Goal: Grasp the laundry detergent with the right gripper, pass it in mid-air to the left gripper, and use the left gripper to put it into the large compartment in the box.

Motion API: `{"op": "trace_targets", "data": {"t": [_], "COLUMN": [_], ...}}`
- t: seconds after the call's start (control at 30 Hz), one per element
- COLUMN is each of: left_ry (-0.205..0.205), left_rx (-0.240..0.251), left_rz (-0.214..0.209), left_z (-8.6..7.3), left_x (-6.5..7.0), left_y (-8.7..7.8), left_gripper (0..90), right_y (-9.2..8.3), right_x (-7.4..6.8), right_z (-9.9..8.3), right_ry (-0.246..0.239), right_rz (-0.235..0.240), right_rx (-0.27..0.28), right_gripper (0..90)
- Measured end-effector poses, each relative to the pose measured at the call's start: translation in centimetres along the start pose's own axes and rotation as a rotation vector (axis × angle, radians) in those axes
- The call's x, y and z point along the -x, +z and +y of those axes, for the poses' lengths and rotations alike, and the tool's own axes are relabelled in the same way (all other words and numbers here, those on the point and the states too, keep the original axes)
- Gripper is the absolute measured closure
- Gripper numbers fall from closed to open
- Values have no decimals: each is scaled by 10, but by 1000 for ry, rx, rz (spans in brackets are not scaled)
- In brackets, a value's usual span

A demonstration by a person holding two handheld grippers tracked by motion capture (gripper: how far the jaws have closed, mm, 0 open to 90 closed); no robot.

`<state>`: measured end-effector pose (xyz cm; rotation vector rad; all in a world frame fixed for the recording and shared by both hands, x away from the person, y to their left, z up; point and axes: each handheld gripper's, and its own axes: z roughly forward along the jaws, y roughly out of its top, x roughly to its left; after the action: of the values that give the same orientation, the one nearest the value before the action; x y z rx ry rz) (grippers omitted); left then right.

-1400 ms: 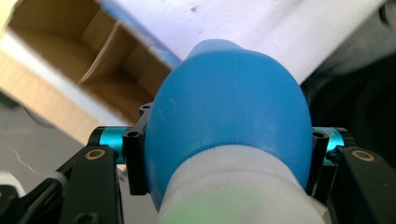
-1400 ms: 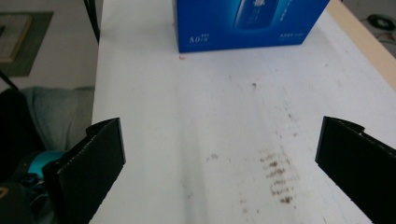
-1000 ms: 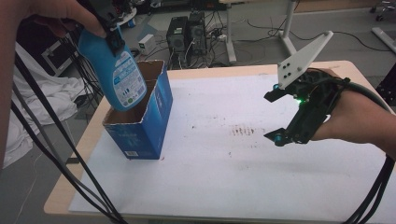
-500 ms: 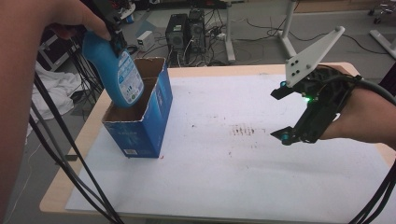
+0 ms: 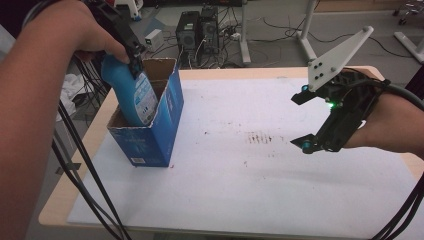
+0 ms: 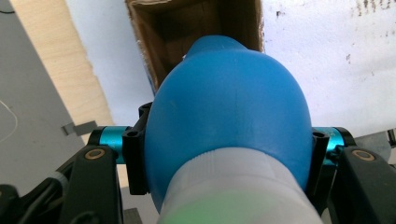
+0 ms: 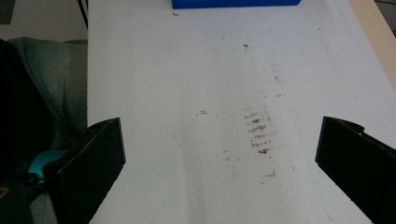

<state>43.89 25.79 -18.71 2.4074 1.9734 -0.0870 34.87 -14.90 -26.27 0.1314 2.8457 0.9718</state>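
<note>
A blue bottle (image 5: 131,95) with a printed label is tilted, its lower half inside an open blue cardboard box (image 5: 152,125) at the table's left. My left gripper (image 5: 131,55) is shut on the bottle's upper part. Seen from the left gripper view, the bottle (image 6: 229,121) bulges between the jaws, above the box's brown inside (image 6: 196,28). My right gripper (image 5: 302,120) hovers open above the table's right side, nothing between its jaws. A strip of the blue box (image 7: 236,3) lies far ahead in the right gripper view, beyond the open right gripper (image 7: 219,163).
The white table top (image 5: 240,180) has brown smudges (image 5: 260,137) near its middle. Black cables (image 5: 80,160) hang off the left edge. Computer towers (image 5: 200,32) and desk legs stand on the floor beyond the far edge.
The left gripper has lowered the bottle farther into the box. The right gripper has drifted slightly right and stays open.
</note>
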Motion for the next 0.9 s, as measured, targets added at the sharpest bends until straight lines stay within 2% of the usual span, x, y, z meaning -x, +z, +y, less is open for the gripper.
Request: {"op": "trace_targets", "data": {"t": [0.43, 0.57, 0.7, 0.87, 0.9], "left_ry": [35, 98, 183, 318, 334], "left_rx": [-42, -50, -50, -55, -56], "left_rz": [1, 16, 44, 87, 90], "left_z": [6, 7, 6, 5, 5], "left_x": [-1, 0, 2, 3, 3], "left_y": [49, 62, 71, 78, 80], "left_gripper": [381, 381, 381, 381, 381], "right_y": [-1, -1, -1, -1, -1], "right_x": [1, 1, 2, 2, 1], "right_z": [-5, -7, -8, -10, -10], "right_ry": [14, 16, 19, 21, 26], "right_rz": [-6, -8, -9, -11, -11], "right_rx": [1, 1, 1, 2, 2], "right_gripper": [7, 7, 7, 7, 7]}}
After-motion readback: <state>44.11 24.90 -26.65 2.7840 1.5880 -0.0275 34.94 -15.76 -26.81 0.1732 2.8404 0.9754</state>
